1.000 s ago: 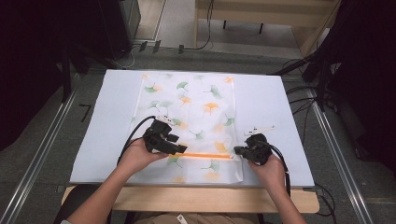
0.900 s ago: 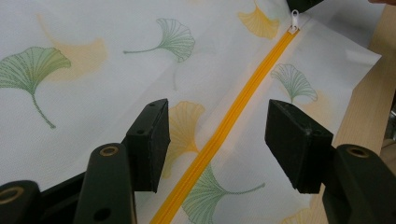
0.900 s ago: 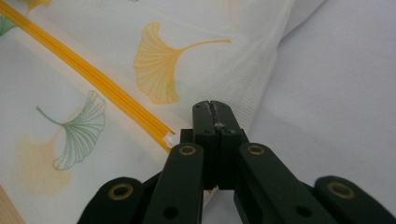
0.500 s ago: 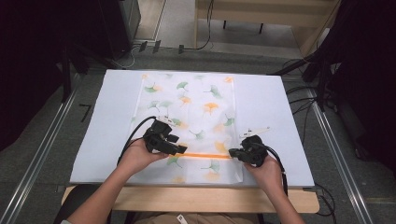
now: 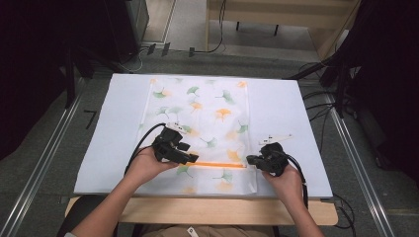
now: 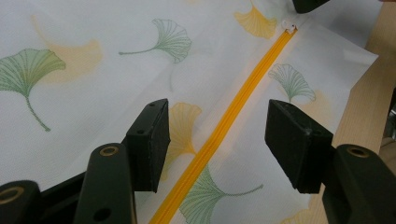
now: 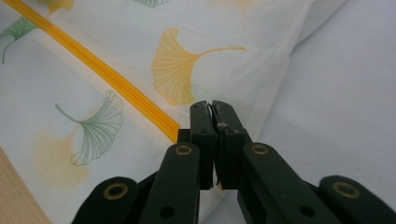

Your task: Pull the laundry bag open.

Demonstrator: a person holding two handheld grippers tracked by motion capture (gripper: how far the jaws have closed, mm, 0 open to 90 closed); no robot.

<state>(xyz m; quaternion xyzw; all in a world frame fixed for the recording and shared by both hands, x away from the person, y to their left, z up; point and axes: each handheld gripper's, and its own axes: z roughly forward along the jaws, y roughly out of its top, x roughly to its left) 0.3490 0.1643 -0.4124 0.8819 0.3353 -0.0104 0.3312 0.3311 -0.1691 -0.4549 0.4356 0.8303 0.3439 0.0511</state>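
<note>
A white cloth bag [image 5: 207, 106] printed with green and orange ginkgo leaves lies flat on the white table cover [image 5: 113, 123]. An orange zipper [image 5: 220, 164] runs across its near end. My left gripper [image 5: 190, 159] is at the zipper's left end. Its jaws stand open, one on each side of the zipper [image 6: 233, 112], with my left gripper [image 6: 217, 140] clear of the cloth. My right gripper [image 5: 251, 159] is at the zipper's right end. There my right gripper [image 7: 213, 109] is shut on a thin tab, the zipper pull. The white slider [image 6: 290, 25] shows just before it.
The table's wooden front edge [image 5: 197, 210] runs below the white cover. Metal rails [image 5: 44, 163] flank the table on both sides. Cables [image 5: 316, 94] lie on the floor at the right. Dark equipment [image 5: 123, 24] stands at the back left.
</note>
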